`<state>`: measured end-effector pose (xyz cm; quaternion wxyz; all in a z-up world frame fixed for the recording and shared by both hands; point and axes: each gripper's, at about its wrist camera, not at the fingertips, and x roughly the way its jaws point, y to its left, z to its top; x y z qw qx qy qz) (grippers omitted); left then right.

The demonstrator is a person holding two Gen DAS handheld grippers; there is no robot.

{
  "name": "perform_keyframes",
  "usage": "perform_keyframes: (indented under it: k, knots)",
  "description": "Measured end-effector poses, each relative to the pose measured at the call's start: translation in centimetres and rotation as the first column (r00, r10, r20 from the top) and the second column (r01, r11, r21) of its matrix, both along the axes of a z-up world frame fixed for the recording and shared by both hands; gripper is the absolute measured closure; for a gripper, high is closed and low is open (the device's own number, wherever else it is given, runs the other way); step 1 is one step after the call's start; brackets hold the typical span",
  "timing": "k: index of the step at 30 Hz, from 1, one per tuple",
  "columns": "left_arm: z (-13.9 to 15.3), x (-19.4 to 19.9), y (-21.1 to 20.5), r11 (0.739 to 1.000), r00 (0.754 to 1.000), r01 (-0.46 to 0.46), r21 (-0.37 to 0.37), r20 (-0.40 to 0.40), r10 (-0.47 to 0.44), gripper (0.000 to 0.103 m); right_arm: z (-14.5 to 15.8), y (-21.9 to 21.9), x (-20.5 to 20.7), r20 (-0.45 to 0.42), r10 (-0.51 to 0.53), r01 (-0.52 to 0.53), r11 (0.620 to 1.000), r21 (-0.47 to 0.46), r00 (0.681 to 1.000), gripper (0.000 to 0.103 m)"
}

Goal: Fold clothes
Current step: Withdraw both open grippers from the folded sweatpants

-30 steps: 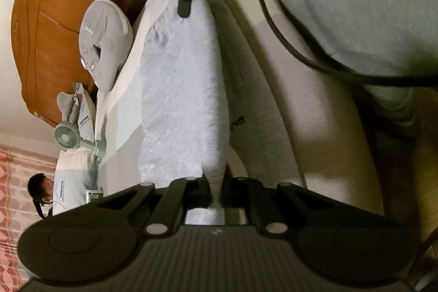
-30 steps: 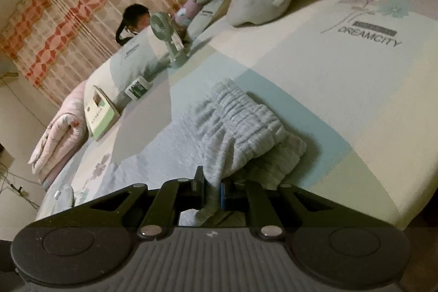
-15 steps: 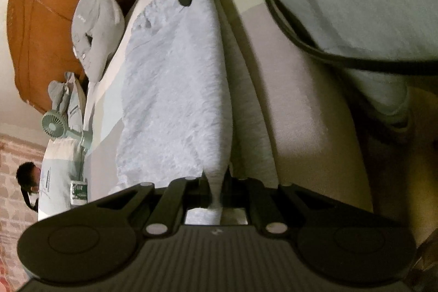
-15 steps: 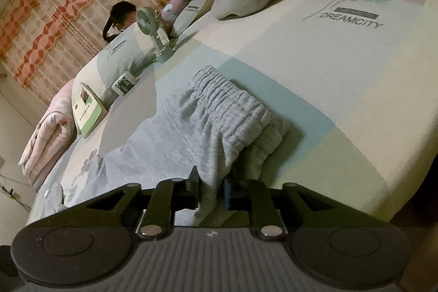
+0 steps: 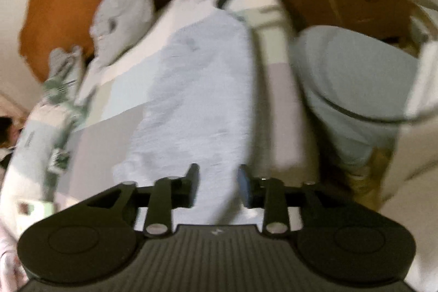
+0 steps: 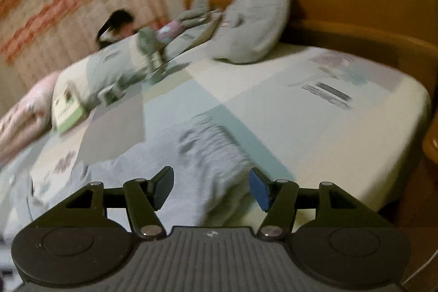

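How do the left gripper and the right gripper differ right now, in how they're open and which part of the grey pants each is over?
The left gripper is open with a narrower gap; the right gripper is spread wider. The left is over the plain end of the grey pants; the right is over their gathered waistband end. Both are open, holding nothing, and the pants lie flat on the bed.

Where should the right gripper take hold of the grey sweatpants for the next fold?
Judging from the blurred right wrist view: the gathered waistband, at its edge. The grey sweatpants lie flat on the bed, and the open right gripper is just short of it, so reach forward.
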<state>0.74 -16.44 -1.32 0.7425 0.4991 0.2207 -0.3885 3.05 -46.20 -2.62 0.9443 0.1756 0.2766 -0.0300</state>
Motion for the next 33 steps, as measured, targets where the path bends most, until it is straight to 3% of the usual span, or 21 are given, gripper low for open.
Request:
perform_keyframes:
  k: [3, 7, 10, 13, 18, 23, 28, 31, 33]
  knots:
    - [-0.9, 2.6, -0.9, 0.996, 0.996, -0.092, -0.001, 0.017, 0.092, 0.060, 0.2, 4.1, 1.0, -0.003, 0.121, -0.121, 0.988, -0.101, 0.993, 0.033]
    - [-4.0, 5.2, -1.6, 0.981, 0.978, -0.196, -0.003, -0.074, 0.195, 0.060, -1.1, 9.6, 1.8, -0.055, 0.263, -0.269, 0.930, -0.250, 0.963, 0.033]
    - [-5.7, 5.5, -1.2, 0.965, 0.957, -0.262, -0.012, -0.135, 0.258, 0.060, -3.2, 11.3, 1.9, -0.139, 0.286, -0.316, 0.894, -0.317, 0.948, 0.032]
    - [-6.1, 4.5, 0.2, 0.945, 0.935, -0.322, -0.057, -0.175, 0.308, 0.061, -4.6, 11.2, 1.2, -0.145, 0.291, -0.323, 0.892, -0.316, 0.946, 0.026]
    - [-5.0, 4.6, 1.9, 0.927, 0.916, -0.363, -0.094, -0.221, 0.336, 0.059, -3.8, 11.0, 2.4, -0.130, 0.289, -0.315, 0.896, -0.312, 0.949, 0.026]
    - [-2.4, 7.8, 2.4, 0.889, 0.903, -0.416, -0.190, -0.204, 0.379, 0.058, -2.8, 11.0, 3.9, -0.119, 0.284, -0.307, 0.900, -0.308, 0.951, 0.021]
    - [-3.7, 12.4, 2.8, 0.829, 0.840, -0.522, -0.198, -0.285, 0.461, 0.058, -2.0, 10.7, 5.5, -0.109, 0.277, -0.298, 0.906, -0.300, 0.955, 0.021]
    - [-5.5, 12.9, 3.8, 0.792, 0.782, -0.588, -0.163, -0.364, 0.506, 0.058, -2.6, 8.9, 6.8, -0.119, 0.220, -0.246, 0.926, -0.287, 0.968, 0.021]
    - [-5.7, 12.0, 4.8, 0.755, 0.749, -0.630, -0.183, -0.400, 0.528, 0.059, -3.5, 7.1, 7.4, -0.150, 0.159, -0.197, 0.936, -0.292, 0.976, 0.022]
